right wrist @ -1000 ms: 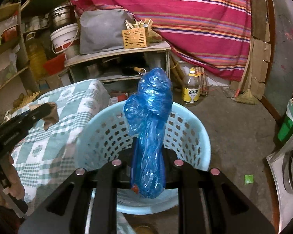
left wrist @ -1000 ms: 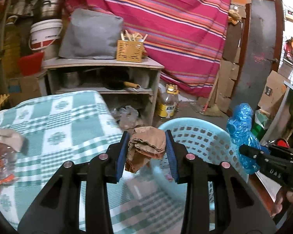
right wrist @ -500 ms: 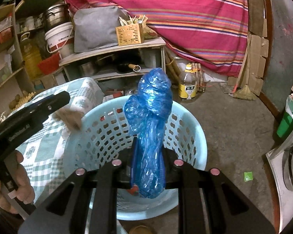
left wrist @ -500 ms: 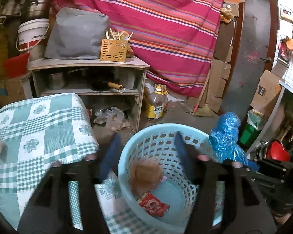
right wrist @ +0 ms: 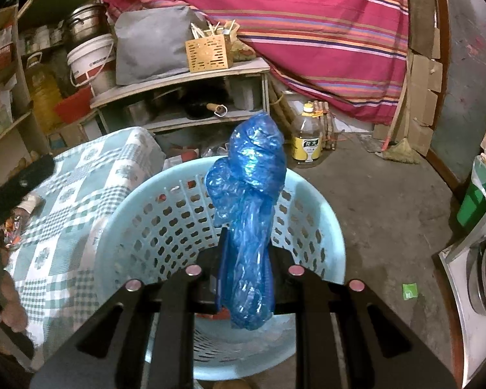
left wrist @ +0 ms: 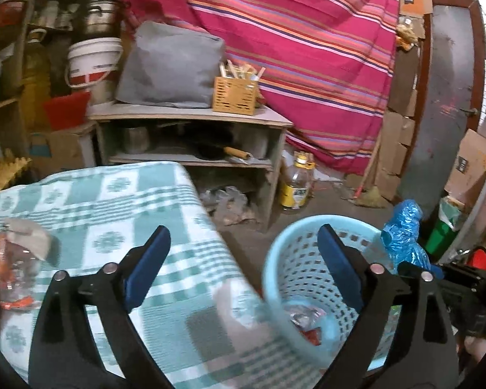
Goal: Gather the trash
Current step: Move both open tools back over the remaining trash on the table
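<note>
My left gripper (left wrist: 243, 259) is open and empty over the corner of the green checked tablecloth (left wrist: 120, 214), left of the light blue basket (left wrist: 275, 272). Wrappers (left wrist: 307, 321) lie in the basket's bottom. More trash lies on the table at the far left: a brown paper wad (left wrist: 26, 236) and a clear wrapper with red print (left wrist: 6, 278). My right gripper (right wrist: 244, 259) is shut on a knotted blue plastic bag (right wrist: 249, 194) and holds it upright over the basket (right wrist: 165, 220). The bag also shows in the left wrist view (left wrist: 405, 236).
A wooden shelf unit (left wrist: 191, 120) with a grey cushion and a yellow box stands behind the table. An oil bottle (right wrist: 307, 139) and a broom (left wrist: 369, 191) are on the concrete floor. A striped red cloth covers the back wall. A green bin (right wrist: 476, 194) stands at right.
My left gripper opened over the basket and dropped the brown paper wad in, then swung back left toward the table. The right gripper has stayed over the basket with the blue bag.
</note>
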The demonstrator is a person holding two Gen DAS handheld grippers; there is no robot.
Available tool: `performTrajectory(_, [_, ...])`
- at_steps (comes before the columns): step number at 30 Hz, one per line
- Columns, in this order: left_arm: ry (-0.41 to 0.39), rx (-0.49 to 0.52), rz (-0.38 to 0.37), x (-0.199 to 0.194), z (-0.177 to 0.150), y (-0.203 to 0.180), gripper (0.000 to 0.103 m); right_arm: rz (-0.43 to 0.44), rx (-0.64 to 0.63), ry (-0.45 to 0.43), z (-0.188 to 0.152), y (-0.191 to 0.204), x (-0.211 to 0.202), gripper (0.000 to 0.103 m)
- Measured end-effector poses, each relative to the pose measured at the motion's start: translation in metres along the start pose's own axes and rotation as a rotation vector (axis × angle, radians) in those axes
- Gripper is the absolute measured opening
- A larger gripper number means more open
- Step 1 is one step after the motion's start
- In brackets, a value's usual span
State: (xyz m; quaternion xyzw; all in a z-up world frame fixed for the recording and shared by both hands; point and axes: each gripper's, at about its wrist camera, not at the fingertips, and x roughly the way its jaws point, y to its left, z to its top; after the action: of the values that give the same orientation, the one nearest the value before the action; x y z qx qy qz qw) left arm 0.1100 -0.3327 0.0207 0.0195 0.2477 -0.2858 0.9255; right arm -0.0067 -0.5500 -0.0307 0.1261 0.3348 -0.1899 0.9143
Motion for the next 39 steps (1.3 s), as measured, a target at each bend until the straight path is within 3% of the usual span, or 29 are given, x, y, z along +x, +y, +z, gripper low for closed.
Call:
performTrajectory(5, [-0.007, 0.002, 0.051, -0.010, 0.004, 0.021, 0.092, -0.016, 0.004, -0.005, 0.008, 0.007, 0.007, 0.021])
performTrajectory(6, [-0.008, 0.002, 0.059, -0.012, 0.005, 0.024, 0.092, -0.025, 0.010, -0.010, 0.010, 0.009, 0.007, 0.029])
performTrajectory(7, [-0.010, 0.005, 0.072, -0.014, 0.005, 0.028, 0.093, -0.029, 0.013, -0.016, 0.011, 0.009, 0.007, 0.054])
performTrajectory(9, [-0.014, 0.006, 0.089, -0.018, 0.005, 0.035, 0.094, -0.052, 0.024, -0.047, 0.014, 0.011, 0.003, 0.074])
performTrajectory(16, [-0.030, 0.010, 0.142, -0.037, 0.004, 0.059, 0.096, -0.084, 0.027, -0.090, 0.017, 0.023, -0.008, 0.081])
performTrajectory(23, [-0.037, 0.009, 0.210, -0.062, 0.001, 0.096, 0.097, -0.053, 0.002, -0.098, 0.014, 0.051, -0.017, 0.084])
performTrajectory(39, [-0.024, -0.002, 0.385, -0.124, -0.025, 0.197, 0.097, 0.107, -0.164, -0.097, -0.002, 0.187, -0.020, 0.091])
